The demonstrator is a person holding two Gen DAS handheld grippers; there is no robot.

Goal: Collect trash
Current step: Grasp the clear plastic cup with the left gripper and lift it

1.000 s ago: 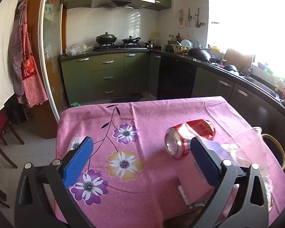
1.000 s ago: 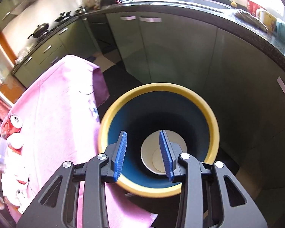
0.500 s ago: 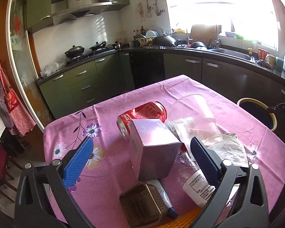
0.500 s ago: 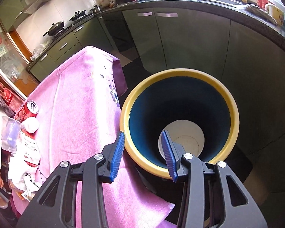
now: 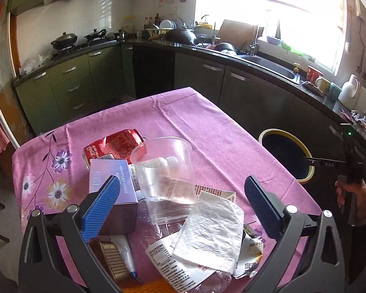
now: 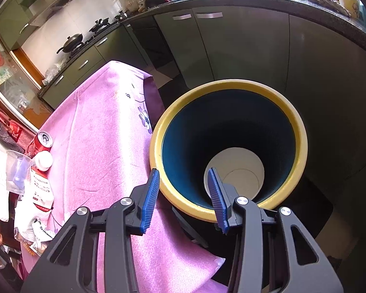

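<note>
Our left gripper (image 5: pixel 180 210) hangs wide open over the trash pile — the clear plastic cup (image 5: pixel 164 171) lies between its jaws, mouth pointing away. Our right gripper (image 6: pixel 183 199), narrowly parted and empty, hovers at the yellow-rimmed bin (image 6: pixel 302 144).

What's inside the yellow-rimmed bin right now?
The bin shows dark blue walls and a pale round shape at the bottom. No trash is visible; the right gripper covers a sliver of the floor.
</note>
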